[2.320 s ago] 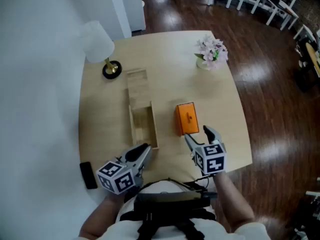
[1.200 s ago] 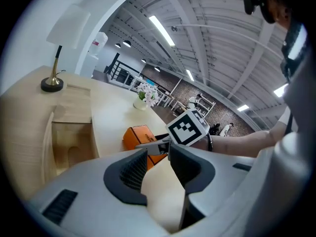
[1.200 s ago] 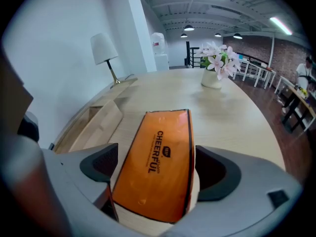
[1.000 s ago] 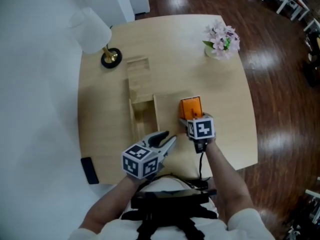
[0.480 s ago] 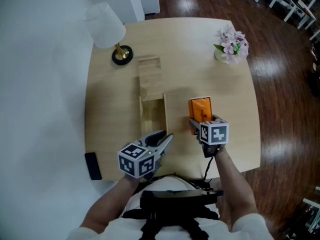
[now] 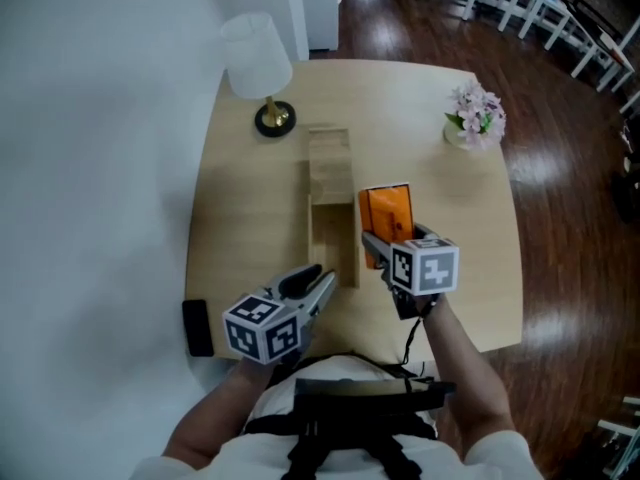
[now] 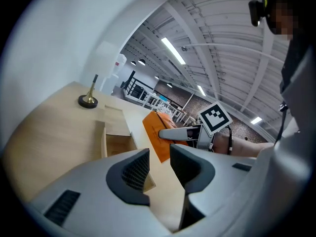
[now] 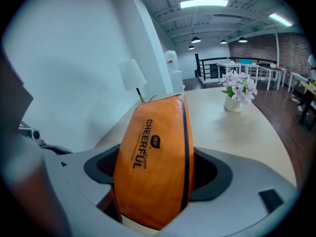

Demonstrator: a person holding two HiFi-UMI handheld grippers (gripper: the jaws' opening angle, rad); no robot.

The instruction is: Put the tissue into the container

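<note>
while right gripper (image 8: 155,174) clamps the tissue pack (image 6: 386,211) (orange), container (image 6: 333,230) lies beside.

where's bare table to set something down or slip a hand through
Bare: the light wooden table left of the open wooden box, between white lamp and black slab; also the right side, from the pink flower vase to the near edge. Crowded: near centre, where left gripper, box and right gripper gripping the orange tissue pack bunch.

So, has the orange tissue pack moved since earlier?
Yes. Held in the right gripper, the tissue pack has shifted toward the wooden container and now borders its right wall; earlier a gap separated them.
</note>
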